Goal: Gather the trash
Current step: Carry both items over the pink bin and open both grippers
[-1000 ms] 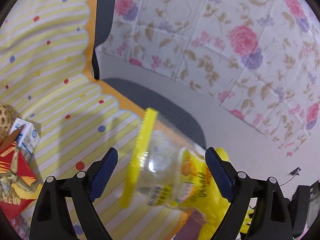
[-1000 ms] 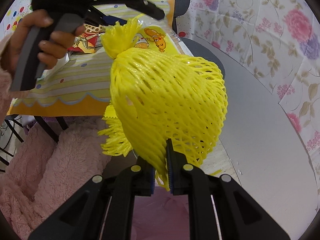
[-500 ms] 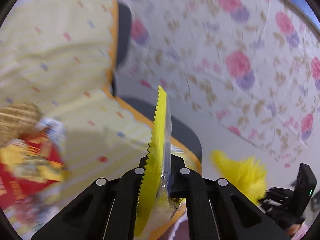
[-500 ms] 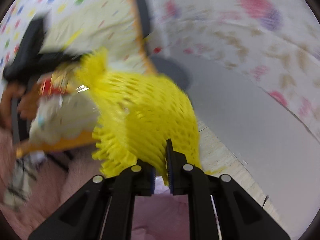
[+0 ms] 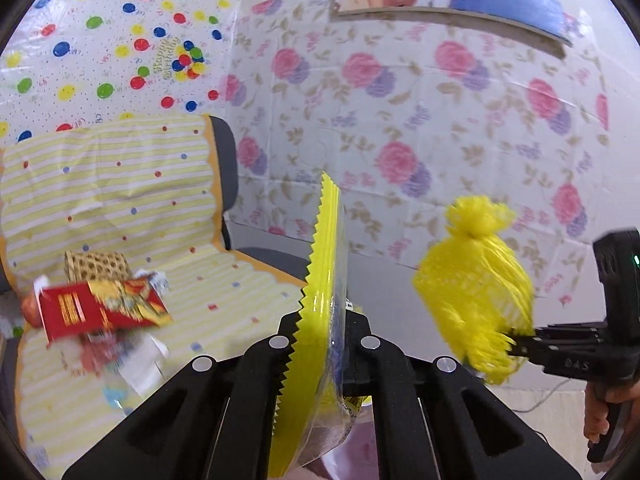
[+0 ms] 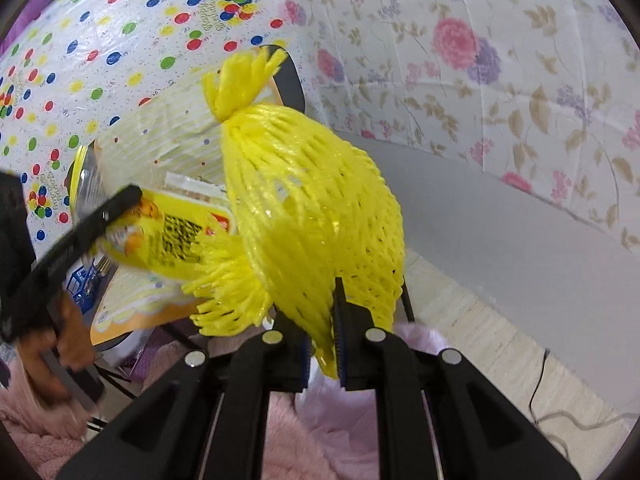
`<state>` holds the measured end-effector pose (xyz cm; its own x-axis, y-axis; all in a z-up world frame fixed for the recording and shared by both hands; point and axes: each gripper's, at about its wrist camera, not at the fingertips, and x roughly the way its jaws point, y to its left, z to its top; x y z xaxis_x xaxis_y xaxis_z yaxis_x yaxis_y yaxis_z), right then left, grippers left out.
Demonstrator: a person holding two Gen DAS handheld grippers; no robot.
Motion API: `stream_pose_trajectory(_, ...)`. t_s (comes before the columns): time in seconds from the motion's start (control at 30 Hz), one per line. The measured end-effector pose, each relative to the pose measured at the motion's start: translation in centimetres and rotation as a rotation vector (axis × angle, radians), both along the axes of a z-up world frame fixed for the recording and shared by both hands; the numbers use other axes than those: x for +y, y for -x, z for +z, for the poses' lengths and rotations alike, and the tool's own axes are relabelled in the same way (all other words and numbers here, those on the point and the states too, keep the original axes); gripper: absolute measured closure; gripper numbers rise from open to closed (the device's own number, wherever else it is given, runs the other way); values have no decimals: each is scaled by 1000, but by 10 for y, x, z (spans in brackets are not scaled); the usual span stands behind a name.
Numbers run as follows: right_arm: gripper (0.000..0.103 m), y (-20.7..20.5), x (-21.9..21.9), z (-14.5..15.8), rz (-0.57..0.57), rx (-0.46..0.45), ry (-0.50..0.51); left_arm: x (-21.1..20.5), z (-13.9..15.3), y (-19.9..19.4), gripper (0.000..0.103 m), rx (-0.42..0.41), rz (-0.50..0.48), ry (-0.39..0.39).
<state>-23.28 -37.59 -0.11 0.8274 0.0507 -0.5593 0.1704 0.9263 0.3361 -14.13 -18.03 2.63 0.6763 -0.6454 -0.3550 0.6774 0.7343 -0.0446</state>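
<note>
Both loads held edge-up in the air: left gripper [image 5: 325,344] clamped on yellow snack bag [image 5: 320,300], right gripper [image 6: 323,354] on yellow foam net [image 6: 312,216], remaining trash [image 5: 104,312] lying lower left on the striped worktop [image 5: 120,184].

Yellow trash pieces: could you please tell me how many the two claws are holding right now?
2. The yellow snack wrapper is pinched in the left claw; the yellow foam net is pinched in the right claw. More trash lies on the striped cloth.

Bright, even light; fisheye-warped edges, slight motion blur.
</note>
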Motion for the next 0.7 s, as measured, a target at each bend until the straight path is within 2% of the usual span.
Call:
stream_pose_trajectory(0.13,93,18,6,-15,-27,43,-37,2,-22,26,97,-21,-7,-36)
stream_pose_trajectory(0.27,93,32,12,-37,-51,95,-72,-1,-47,31,96,50,-30,-53)
stream_pose_trajectory(0.37,93,39,16,-52,-78,130,-68,-4,-63,31,95,92,-43,-66)
stream_pose_trajectory(0.53,93,38,24,-67,-118,174,31,-30,-86,29,91,148,-95,-129)
stream_pose_trajectory(0.7,92,29,13,-84,-137,199,10,-50,-97,22,90,176,-118,-150)
